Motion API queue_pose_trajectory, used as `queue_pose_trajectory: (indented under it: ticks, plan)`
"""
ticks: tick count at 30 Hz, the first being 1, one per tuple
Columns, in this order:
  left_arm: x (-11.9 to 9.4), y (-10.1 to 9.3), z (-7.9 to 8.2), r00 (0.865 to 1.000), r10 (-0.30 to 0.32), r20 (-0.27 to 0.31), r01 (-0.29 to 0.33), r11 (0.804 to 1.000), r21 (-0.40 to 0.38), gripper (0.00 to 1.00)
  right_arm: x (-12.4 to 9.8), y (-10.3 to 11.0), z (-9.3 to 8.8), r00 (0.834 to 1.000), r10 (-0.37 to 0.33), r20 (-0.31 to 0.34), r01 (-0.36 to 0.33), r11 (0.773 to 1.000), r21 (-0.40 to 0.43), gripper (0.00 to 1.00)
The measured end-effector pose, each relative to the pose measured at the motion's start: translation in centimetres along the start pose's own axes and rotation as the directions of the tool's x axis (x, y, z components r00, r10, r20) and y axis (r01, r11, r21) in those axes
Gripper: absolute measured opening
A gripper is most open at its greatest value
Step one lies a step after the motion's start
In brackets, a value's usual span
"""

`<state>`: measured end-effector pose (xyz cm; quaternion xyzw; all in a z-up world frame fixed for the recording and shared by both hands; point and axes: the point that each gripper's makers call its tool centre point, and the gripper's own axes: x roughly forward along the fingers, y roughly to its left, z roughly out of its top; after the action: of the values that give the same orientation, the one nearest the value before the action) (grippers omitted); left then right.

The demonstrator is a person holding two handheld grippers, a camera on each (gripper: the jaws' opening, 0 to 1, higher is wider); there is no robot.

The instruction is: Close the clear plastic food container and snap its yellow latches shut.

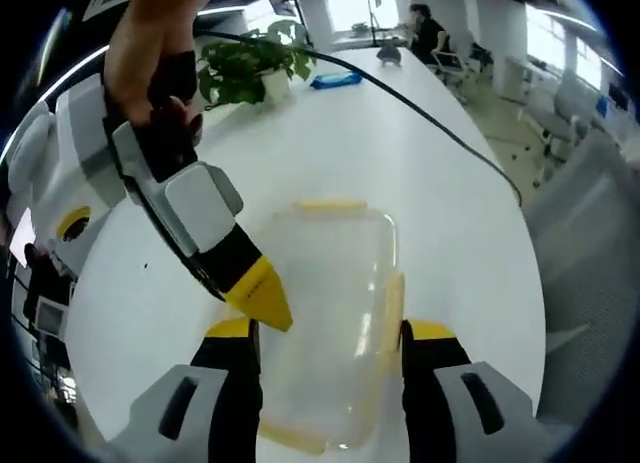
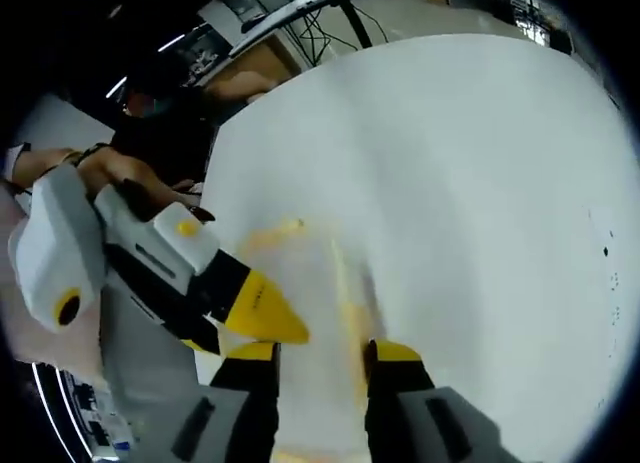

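The clear plastic container [image 1: 330,283] lies on the white table [image 1: 400,163] with its lid on top. Yellow latches show at its far edge [image 1: 330,205] and right side [image 1: 393,303]. My left gripper [image 1: 330,331] is open, its jaws wide apart on either side of the container. A hand holds my right gripper [image 1: 262,295], whose yellow tip touches the container's left edge. In the right gripper view the container [image 2: 300,273] is blurred, with a yellow latch [image 2: 352,308] just ahead of my right gripper [image 2: 325,353], whose jaws stand apart. The left gripper [image 2: 262,318] comes in beside it.
A potted plant [image 1: 250,68] and a blue object [image 1: 335,79] stand at the table's far end. A black cable [image 1: 440,123] runs across the table. Office chairs [image 1: 560,113] line the right side, and a person [image 1: 425,28] sits far back.
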<state>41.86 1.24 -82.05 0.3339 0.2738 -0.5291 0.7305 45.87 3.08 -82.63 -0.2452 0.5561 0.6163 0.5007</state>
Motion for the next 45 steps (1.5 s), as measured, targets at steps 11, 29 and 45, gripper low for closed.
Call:
queue_pose_trajectory:
  ticks: [11,29,45]
  plan:
    - [1.2,0.1,-0.6,0.994,0.105,0.023,-0.106,0.994,0.037,0.5,0.2,-0.3,-0.2,0.997,-0.036,0.064,0.035,0.999,0.007,0.33]
    - [0.8,0.0,0.2,0.997,0.079,0.011,-0.08,0.994,0.071,0.52,-0.2,0.4,0.6,0.968,-0.167,0.187,0.186,0.979,-0.088,0.36]
    - [-1.9,0.3,0.9,0.997,0.068,0.044,-0.07,0.996,0.054,0.61,-3.8,1.2,0.8,0.845,-0.337,0.415,0.355,0.934,0.037,0.49]
